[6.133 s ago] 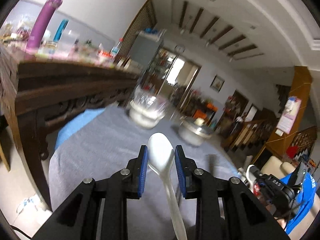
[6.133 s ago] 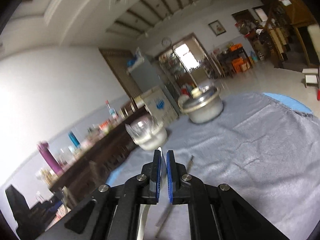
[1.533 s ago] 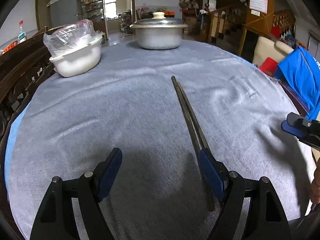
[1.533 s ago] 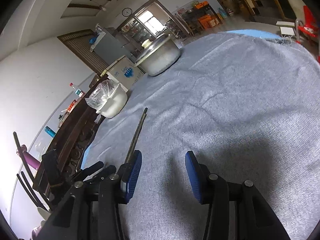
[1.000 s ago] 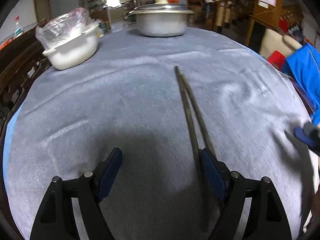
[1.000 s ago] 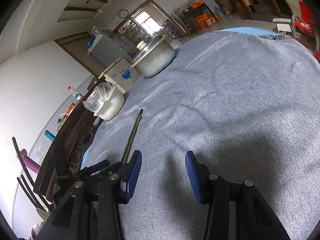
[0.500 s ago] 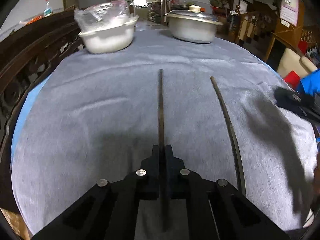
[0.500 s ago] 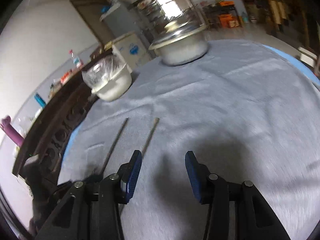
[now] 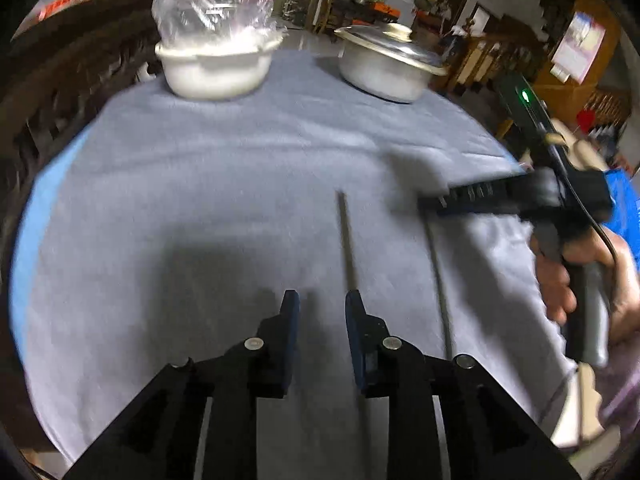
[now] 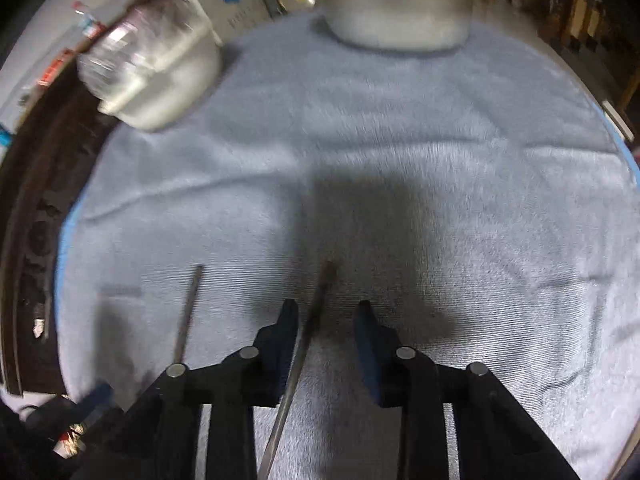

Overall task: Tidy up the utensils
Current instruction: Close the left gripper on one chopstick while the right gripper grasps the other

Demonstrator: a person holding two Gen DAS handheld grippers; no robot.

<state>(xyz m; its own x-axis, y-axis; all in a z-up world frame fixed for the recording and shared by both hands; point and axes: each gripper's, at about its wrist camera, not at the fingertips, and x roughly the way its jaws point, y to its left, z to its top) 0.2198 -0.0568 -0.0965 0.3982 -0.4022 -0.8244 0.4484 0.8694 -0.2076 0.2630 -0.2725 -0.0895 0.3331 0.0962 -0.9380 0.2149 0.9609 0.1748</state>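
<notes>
Two dark chopsticks lay on the grey cloth covering the round table, both in the half nearest the person and well short of the far edge, where a plastic-wrapped white bowl and a lidded metal pot stood.

The left gripper hung over the left chopstick. Its jaws had just been opening, with a narrow gap between them. The stick ran along the inside of the right finger and looked free of both pads, though its near end was hidden under the gripper.

The right gripper stood over the right chopstick, with its jaws partly apart and just closing. That stick lay between them, close to the left finger, and no pad pressed on it. Its long axis ran away from the person, tilted slightly right, roughly in line with the fingers. The right hand was plainly the nearer one for it.

Both views were motion-blurred. In the left wrist view the right chopstick was faint, and whether either stick touched a pad could not be told.
</notes>
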